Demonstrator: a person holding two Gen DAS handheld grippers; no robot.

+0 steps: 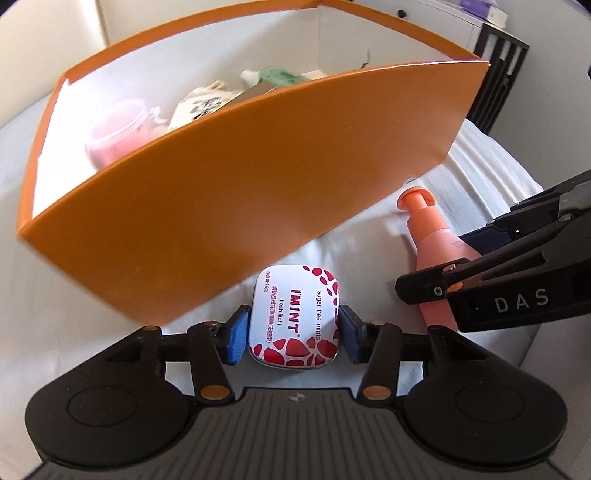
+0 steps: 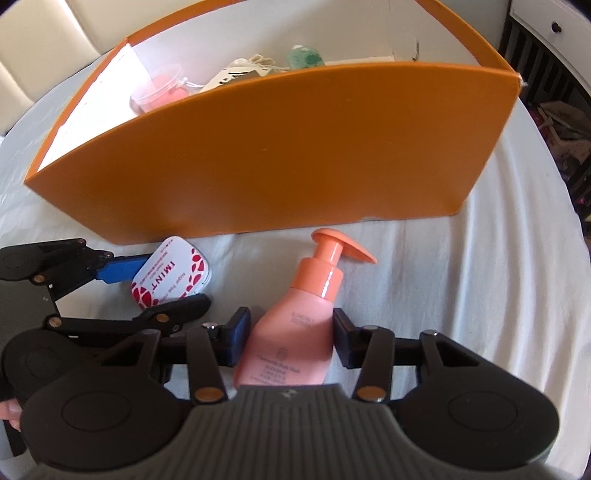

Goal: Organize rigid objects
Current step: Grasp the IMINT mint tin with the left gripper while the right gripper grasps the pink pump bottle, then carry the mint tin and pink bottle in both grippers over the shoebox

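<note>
Left claw (image 1: 293, 328) sits at 6 o'clock in the left wrist view, its blue pads (image 1: 236, 338) set against both sides of a white-and-red mint tin (image 1: 293, 319); grip looks closed on the tin, which rests on the white cloth. Right claw (image 2: 290, 338) at 6 o'clock in its own view, pads (image 2: 242, 338) pressed on the body of a coral pump bottle (image 2: 295, 332) lying flat, pump head pointing toward 12.

Surface: desk (image 2: 461, 295) covered in a white, lightly creased cloth. Room: pale chair backs (image 2: 44, 48) at 10–11 o'clock, white drawer unit (image 2: 550, 26) with dark knob at 1–2 o'clock, dark slatted frame (image 1: 498, 74) beyond the desk edge.

View differences: right wrist view shows tin and bottle side by side, tin at 9 o'clock of the bottle, both just in front of the box. It also shows a fingertip (image 2: 9, 410) at the far left edge. Left wrist view shows the right claw (image 1: 443, 266) entering from 3 o'clock, straddling the bottle (image 1: 432, 236).

Container: orange box (image 2: 295, 155), white inside, at 12 o'clock. Contents: clear cup with pink filling (image 2: 159, 88), cream drawstring pouch (image 2: 240, 72), green item (image 2: 306, 57); the rest is hidden by the near wall.
</note>
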